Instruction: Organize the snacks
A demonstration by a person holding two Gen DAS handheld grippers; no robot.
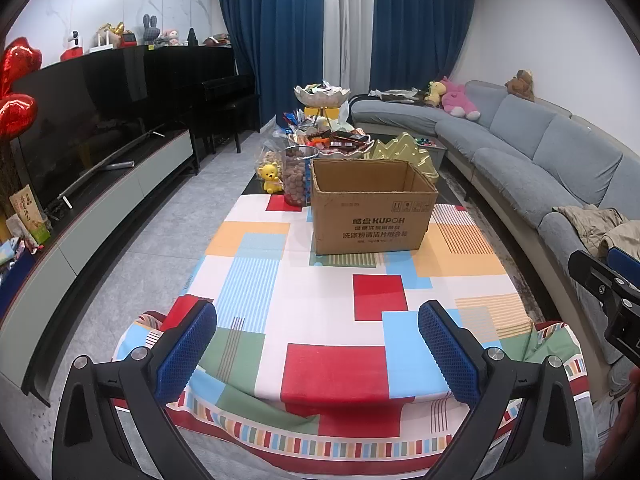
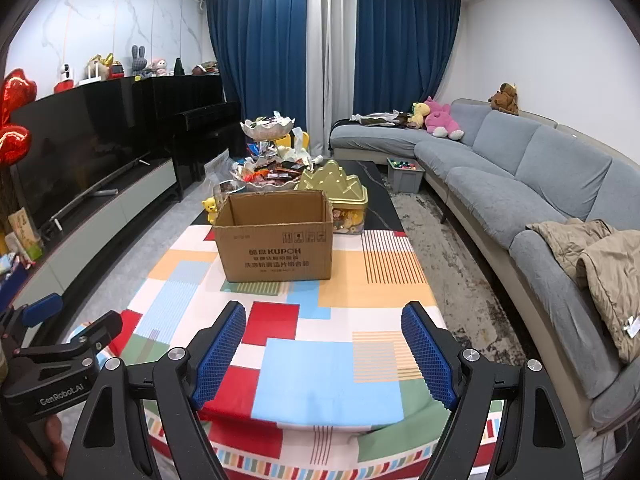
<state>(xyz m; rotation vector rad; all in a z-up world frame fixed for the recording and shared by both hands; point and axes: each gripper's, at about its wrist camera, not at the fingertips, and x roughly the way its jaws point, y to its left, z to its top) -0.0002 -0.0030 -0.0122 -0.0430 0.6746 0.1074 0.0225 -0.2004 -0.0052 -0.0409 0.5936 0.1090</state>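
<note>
- Left tool: wide, empty, over near edge of worktop.
- Right tool: wide, empty, same edge.
- Box mid-worktop, open.
- Snacks piled in tray behind box, far end.

Brown cardboard box sits on multicoloured block-patterned tablecloth; blue curtains.

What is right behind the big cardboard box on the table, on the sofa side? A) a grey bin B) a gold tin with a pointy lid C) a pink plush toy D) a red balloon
B: the gold tin with a pointy lid sits just behind the cardboard box, toward the sofa.
</note>
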